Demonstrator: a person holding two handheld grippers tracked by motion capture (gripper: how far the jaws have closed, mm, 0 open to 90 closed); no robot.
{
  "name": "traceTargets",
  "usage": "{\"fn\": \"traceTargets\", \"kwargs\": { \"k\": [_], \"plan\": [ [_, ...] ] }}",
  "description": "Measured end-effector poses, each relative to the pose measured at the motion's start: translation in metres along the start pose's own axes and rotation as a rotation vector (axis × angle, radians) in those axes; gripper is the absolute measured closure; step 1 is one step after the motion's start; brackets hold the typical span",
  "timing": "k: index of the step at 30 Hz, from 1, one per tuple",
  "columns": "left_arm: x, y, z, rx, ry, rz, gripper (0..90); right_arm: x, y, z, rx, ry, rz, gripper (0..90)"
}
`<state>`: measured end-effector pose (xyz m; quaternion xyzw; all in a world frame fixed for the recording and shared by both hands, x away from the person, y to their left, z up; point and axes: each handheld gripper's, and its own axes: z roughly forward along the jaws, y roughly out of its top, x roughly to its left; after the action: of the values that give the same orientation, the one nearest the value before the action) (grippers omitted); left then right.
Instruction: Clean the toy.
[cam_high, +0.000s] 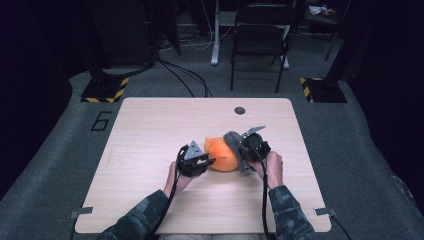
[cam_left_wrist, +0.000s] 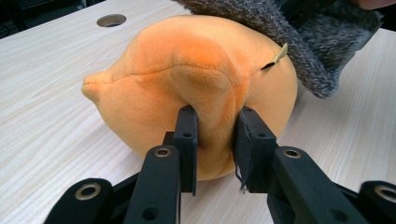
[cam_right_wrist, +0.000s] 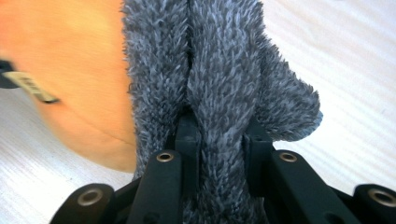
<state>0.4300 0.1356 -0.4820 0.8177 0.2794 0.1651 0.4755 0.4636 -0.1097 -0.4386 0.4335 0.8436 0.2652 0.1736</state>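
Left gripper (cam_left_wrist: 215, 140), bottom centre of its own view: jaws pinch a fold of the orange plush toy (cam_left_wrist: 187, 79), which bulges above and to both sides of the fingertips (cam_left_wrist: 187, 126). Right gripper (cam_right_wrist: 219, 135), low centre: jaws clamped on a ridge of grey fuzzy sock (cam_right_wrist: 224, 74), draped against the plush at centre of the table (cam_high: 150, 125).

**One digit on the floor, tag unreadable**

Big dark "6" (cam_high: 102, 121) marked on the grey floor (cam_high: 60, 150), just off the table's far-left corner (cam_high: 125, 100) in the high view, clear enough to read. Small tan tag (cam_right_wrist: 33, 87) on the orange plush (cam_right_wrist: 70, 60) in the right gripper view: dark print on it, but too blurred to make out.
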Motion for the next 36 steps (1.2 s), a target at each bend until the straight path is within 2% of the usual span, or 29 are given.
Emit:
{"fn": "traceTargets", "kwargs": {
  "k": [2,5,6,8,12,15,18,20,21,25,28,29,32,33,36],
  "plan": [
    [0.0,0.0,0.0,0.003,-0.008,0.002,71.7,-0.007,-0.003,0.004,0.012,0.025,0.034,73.1],
    [0.001,0.0,0.001,-0.001,-0.005,-0.003,71.6,-0.015,-0.007,0.009,0.04,0.026,0.072,73.1],
    [0.002,0.0,0.001,0.001,-0.007,-0.007,71.6,-0.017,-0.009,0.012,0.043,0.01,0.073,73.1],
    [0.001,0.0,0.0,0.003,-0.001,-0.005,71.6,-0.021,-0.014,0.021,0.086,-0.016,0.085,73.1],
    [0.001,0.0,0.0,0.0,-0.003,-0.004,71.7,-0.027,-0.023,0.034,0.135,-0.026,0.107,73.1],
    [0.003,-0.001,0.0,0.003,-0.01,-0.006,71.7,-0.029,-0.022,0.033,0.136,-0.036,0.102,73.0],
    [0.005,-0.001,0.0,0.005,-0.006,-0.006,71.7,-0.029,-0.018,0.023,0.107,-0.054,0.094,73.1],
    [0.005,-0.001,-0.001,0.009,-0.005,-0.011,71.7,-0.027,-0.013,0.014,0.08,-0.047,0.098,73.2],
    [0.004,-0.001,-0.001,0.013,-0.006,-0.009,71.7,-0.026,-0.009,0.005,0.05,-0.049,0.075,73.2],
    [0.004,0.0,0.0,0.011,-0.011,-0.003,71.7,-0.012,0.005,-0.021,-0.051,-0.037,0.04,73.3],
    [0.004,0.0,0.0,0.005,-0.011,-0.008,71.7,0.002,0.016,-0.037,-0.138,0.027,0.009,73.2],
    [0.004,-0.001,0.0,0.006,-0.01,-0.009,71.7,0.011,0.019,-0.04,-0.151,0.042,-0.023,73.2],
    [0.003,0.0,-0.001,0.013,-0.009,-0.002,71.7,0.031,0.023,-0.038,-0.165,0.1,-0.067,73.2],
    [0.002,0.0,0.0,0.011,-0.002,-0.003,71.7,0.037,0.024,-0.037,-0.159,0.094,-0.101,73.2],
    [0.002,-0.001,0.001,0.002,0.002,-0.003,71.8,0.046,0.024,-0.028,-0.13,0.059,-0.147,73.2]
  ]
}}
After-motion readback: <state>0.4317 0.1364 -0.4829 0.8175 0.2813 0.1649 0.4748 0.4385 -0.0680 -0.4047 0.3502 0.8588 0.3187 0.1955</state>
